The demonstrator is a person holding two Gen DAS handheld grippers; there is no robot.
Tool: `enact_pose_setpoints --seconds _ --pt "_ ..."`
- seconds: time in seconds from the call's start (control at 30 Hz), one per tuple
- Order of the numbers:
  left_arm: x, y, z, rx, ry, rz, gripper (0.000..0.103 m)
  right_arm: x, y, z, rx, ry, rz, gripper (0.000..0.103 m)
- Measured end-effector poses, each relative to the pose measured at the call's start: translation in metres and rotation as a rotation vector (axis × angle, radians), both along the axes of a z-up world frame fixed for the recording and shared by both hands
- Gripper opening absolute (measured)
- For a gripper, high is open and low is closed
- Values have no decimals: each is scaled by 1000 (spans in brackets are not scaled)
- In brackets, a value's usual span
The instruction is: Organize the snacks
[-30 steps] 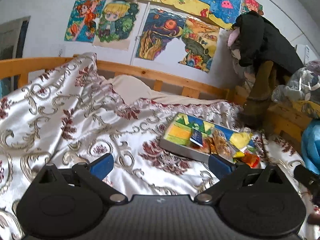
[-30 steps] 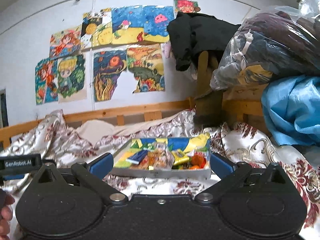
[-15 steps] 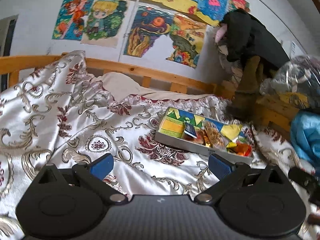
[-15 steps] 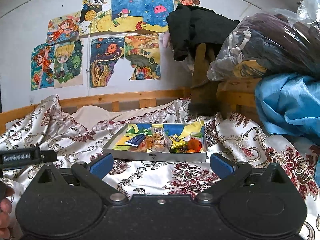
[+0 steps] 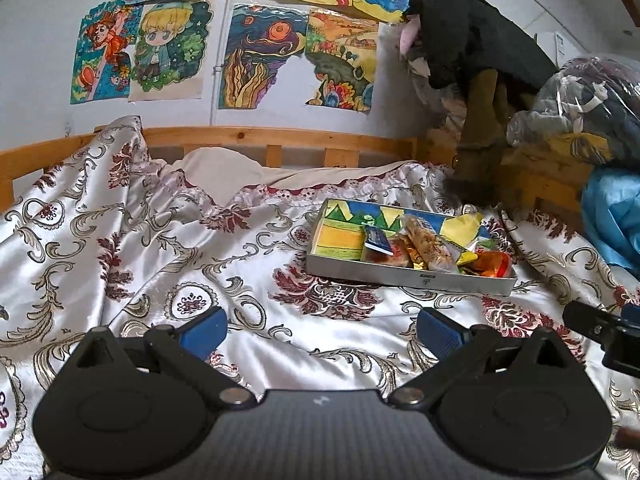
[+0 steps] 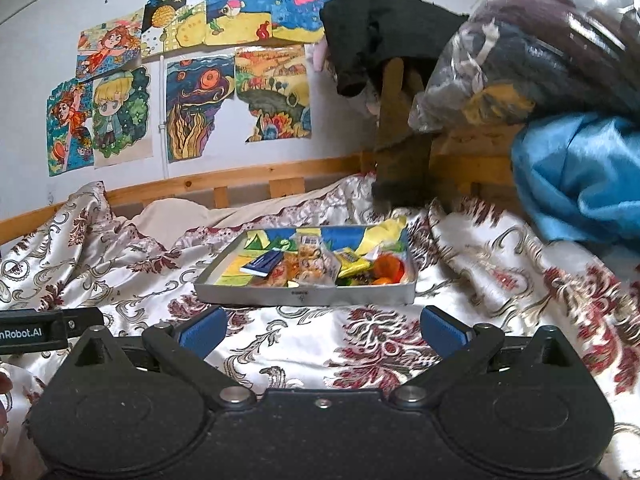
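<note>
Both grippers, left gripper and right gripper, are spread and empty; snack tray lies ahead, long axis crosswise, nearer the right.

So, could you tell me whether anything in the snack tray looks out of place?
Yes: the snacks lie jumbled and overlapping toward the right of the tray, its left part bare. A yellow paper droops over the far right corner.
</note>
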State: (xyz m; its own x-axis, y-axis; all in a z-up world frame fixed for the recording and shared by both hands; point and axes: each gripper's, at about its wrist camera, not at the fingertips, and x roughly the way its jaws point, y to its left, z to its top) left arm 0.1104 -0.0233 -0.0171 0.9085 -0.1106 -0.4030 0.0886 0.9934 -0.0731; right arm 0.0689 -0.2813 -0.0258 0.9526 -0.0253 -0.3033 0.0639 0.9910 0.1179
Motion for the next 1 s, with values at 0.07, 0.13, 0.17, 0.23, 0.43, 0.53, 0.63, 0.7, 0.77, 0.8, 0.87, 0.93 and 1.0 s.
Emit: enact_pose_setpoints --seconds 0.07,0.13,0.17,0.23,0.43,0.53,0.63,0.7,0.77,0.8,0.87,0.93,1.0 --pt "1 1 0 -5 3 4 103 3 0 -2 -1 3 6 102" --pt "3 2 -1 -12 6 17 103 4 0 -2 -1 5 11 102" --pt "3 3 -2 -16 7 20 103 4 0 -2 -4 1 17 102" --pt "4 4 -3 -25 17 21 103 5 3 -3 -18 3 25 102" --pt "3 2 -6 -16 30 14 103 6 2 -4 -11 20 16 102" --pt "2 1 -6 -14 27 12 103 5 1 -4 -9 21 11 102" --pt "1 1 -5 -12 24 13 103 5 1 -4 -11 23 15 102" --pt "1 0 -5 -9 23 11 103 5 1 -5 -12 29 18 102" --pt "0 -1 -5 -5 23 9 103 5 1 -5 -12 31 19 102" --pt "0 -2 -5 -4 22 7 103 5 1 -5 -12 30 18 102" --pt "-1 -3 -5 -2 21 5 103 5 0 -5 -10 29 16 102" --pt "-1 -3 -5 -2 20 4 103 5 1 -5 -9 29 14 102" --pt "-1 -3 -5 2 18 4 103 5 1 -5 -10 27 13 102"
